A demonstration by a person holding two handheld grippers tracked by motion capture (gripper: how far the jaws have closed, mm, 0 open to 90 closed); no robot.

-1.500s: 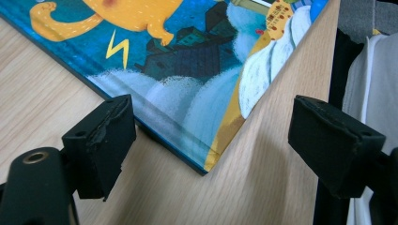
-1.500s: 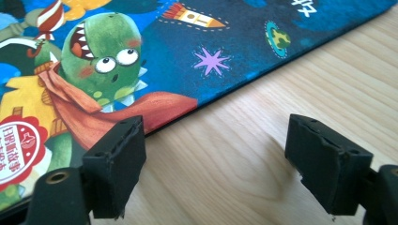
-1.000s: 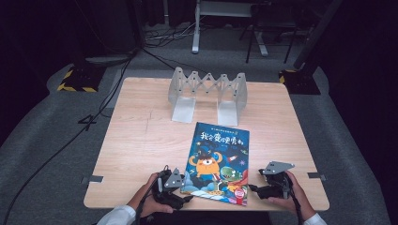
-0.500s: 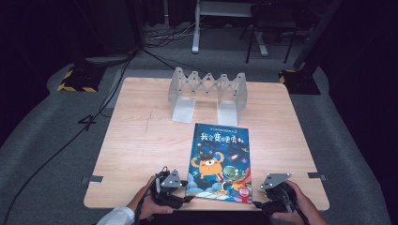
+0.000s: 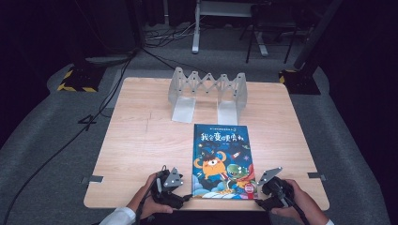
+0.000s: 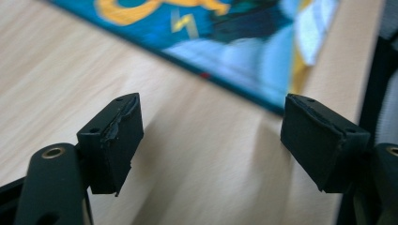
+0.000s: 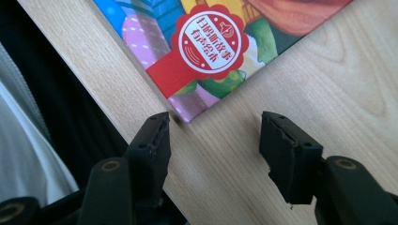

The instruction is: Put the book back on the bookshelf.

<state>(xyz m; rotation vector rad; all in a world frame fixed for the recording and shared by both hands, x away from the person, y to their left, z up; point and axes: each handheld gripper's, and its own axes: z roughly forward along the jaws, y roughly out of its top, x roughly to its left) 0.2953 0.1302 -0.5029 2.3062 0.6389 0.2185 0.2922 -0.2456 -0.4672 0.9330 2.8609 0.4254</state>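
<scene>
Red seal (image 7: 210, 41) on book (image 5: 220, 159)

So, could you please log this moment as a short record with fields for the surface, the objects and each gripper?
surface: wooden table
book: picture book, flat, cover up, near the front edge
rack: grey folding book stand, at the far side, no book in it
left gripper: open, beside the book's left edge
right gripper: open, at the book's near right corner
</scene>
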